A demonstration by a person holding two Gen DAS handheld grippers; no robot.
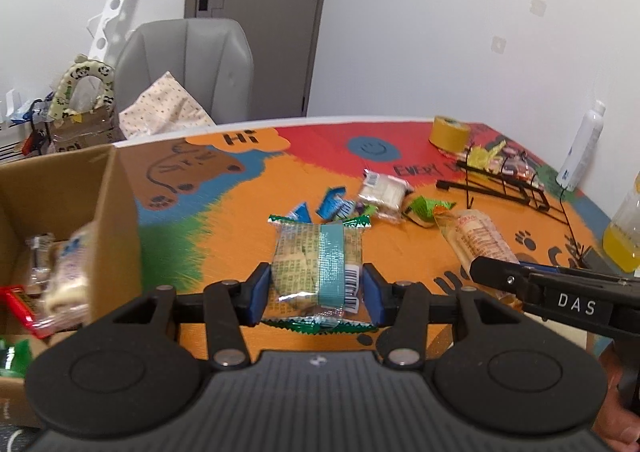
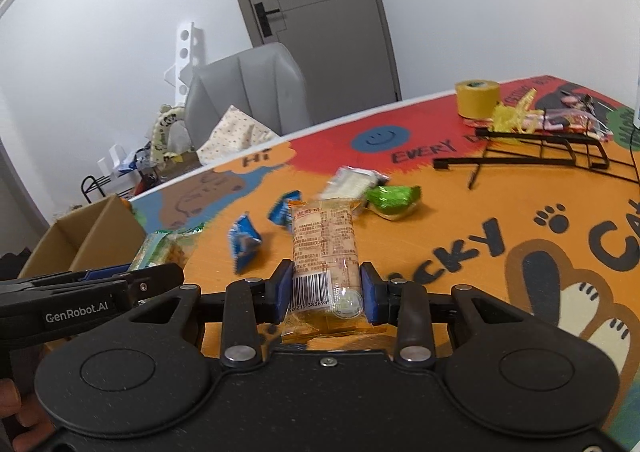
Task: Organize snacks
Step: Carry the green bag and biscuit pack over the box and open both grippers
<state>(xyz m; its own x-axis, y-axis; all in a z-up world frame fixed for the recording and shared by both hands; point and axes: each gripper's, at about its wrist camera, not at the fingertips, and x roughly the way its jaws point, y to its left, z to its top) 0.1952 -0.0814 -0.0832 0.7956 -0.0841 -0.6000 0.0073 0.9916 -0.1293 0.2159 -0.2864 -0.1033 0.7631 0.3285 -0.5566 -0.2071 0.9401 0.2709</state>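
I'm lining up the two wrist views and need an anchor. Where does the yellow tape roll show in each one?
Left wrist view: the yellow tape roll stands upper right, at the table's far edge, behind the black wire rack.
Right wrist view: the yellow tape roll sits upper right, again just behind the black wire rack.
Shared landmark: the blue smiley face printed on the tablecloth, left of the roll in both.

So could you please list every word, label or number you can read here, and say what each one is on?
"DAS": right gripper.
"GenRobot.AI": left gripper.
"Hi", "EVERY", "CKY": printed tablecloth; the rest is cut off.
Barcode digits, about "26215383698": clear-wrapped snack held by the right gripper.
Print on the green-edged snack held by the left gripper: too small.
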